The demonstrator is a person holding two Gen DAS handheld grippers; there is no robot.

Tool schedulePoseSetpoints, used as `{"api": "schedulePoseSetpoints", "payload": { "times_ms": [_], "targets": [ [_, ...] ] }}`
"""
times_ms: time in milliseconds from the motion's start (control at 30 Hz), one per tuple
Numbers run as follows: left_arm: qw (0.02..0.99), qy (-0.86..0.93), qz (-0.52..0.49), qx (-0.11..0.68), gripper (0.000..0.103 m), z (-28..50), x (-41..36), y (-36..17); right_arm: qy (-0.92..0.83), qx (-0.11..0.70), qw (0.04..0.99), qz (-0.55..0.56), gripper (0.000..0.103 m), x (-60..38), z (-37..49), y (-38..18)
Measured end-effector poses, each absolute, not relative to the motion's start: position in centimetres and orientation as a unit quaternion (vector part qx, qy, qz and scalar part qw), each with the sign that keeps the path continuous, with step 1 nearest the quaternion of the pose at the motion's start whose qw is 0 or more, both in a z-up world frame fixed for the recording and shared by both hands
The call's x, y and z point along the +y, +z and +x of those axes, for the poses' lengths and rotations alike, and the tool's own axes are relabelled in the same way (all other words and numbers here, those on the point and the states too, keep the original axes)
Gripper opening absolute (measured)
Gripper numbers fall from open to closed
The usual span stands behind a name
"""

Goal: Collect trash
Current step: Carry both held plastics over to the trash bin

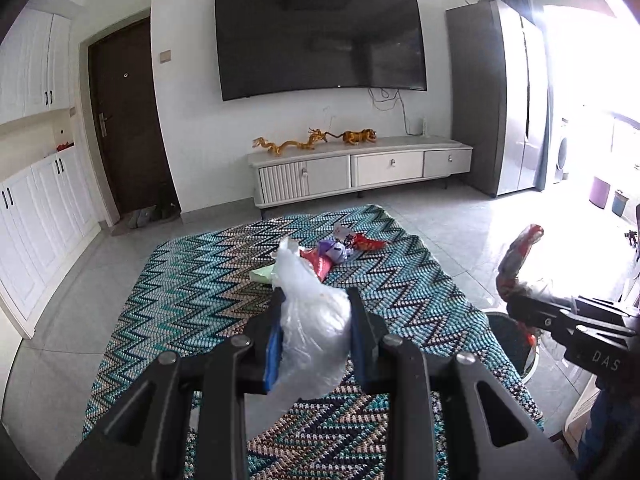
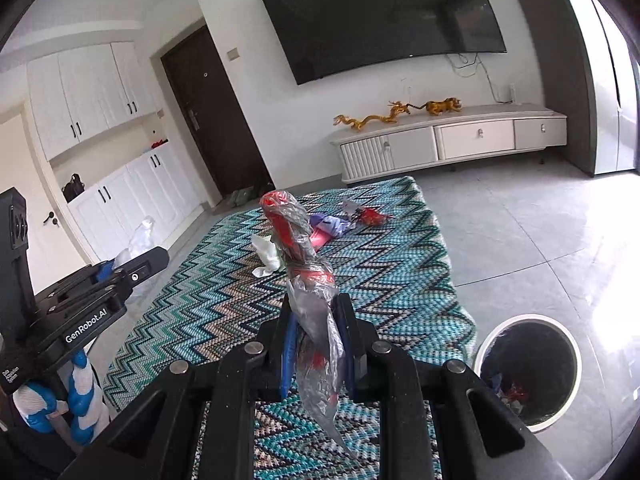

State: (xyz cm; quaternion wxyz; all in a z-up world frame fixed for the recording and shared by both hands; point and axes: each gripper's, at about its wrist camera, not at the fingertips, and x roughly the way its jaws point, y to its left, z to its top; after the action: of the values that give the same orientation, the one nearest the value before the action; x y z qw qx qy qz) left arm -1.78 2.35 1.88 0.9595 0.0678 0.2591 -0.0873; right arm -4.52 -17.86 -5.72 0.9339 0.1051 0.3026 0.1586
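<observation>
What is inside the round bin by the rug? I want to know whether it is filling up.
In the right wrist view the bin has a dark liner with a few scraps, red and pale, at the bottom. The near wall hides the rest.

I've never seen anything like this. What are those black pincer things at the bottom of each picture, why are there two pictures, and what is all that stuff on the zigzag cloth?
There is no robot here: a person carries a hand-held claw in each hand, each with a wide-angle camera looking along its two fingers. One picture comes from the left claw, the other from the right claw, so each also sees the other at its edge. The left claw is shut on a crumpled clear plastic bag. The right claw is shut on a twisted clear and red wrapper. On the zigzag cloth more litter waits: red and purple wrappers and a pale crumpled piece. Beside the cloth stands a round bin with a dark liner, with some trash already inside.
</observation>
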Motion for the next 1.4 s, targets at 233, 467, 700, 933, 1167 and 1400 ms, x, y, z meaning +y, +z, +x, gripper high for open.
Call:
{"api": "schedulePoseSetpoints", "payload": {
  "times_ms": [233,467,700,933,1167,1400],
  "targets": [
    [0.958,-0.101,0.088,0.256,0.027,-2.0,0.0,2.2,0.138,0.297,0.937,0.121,0.018,-20.3,-5.4,-6.1],
    [0.950,-0.133,0.110,0.262,0.027,-1.1,-4.0,2.4,0.107,0.288,0.941,0.143,0.018,-23.6,-5.8,-6.6],
    [0.925,-0.216,0.106,0.296,0.027,2.6,-9.6,2.7,0.059,0.281,0.943,0.170,0.018,-28.3,-5.2,-7.1],
    [0.883,-0.294,0.102,0.351,0.029,7.6,-16.8,0.3,0.010,0.290,0.936,0.201,0.018,-33.3,-3.4,-9.0],
    [0.834,-0.350,0.108,0.412,0.029,12.0,-23.3,-4.6,-0.034,0.314,0.922,0.224,0.018,-38.6,-1.4,-11.8],
    [0.782,-0.399,0.111,0.466,0.029,14.6,-28.9,-9.4,-0.068,0.346,0.904,0.242,0.021,-42.1,0.2,-15.1]
  ]
}}
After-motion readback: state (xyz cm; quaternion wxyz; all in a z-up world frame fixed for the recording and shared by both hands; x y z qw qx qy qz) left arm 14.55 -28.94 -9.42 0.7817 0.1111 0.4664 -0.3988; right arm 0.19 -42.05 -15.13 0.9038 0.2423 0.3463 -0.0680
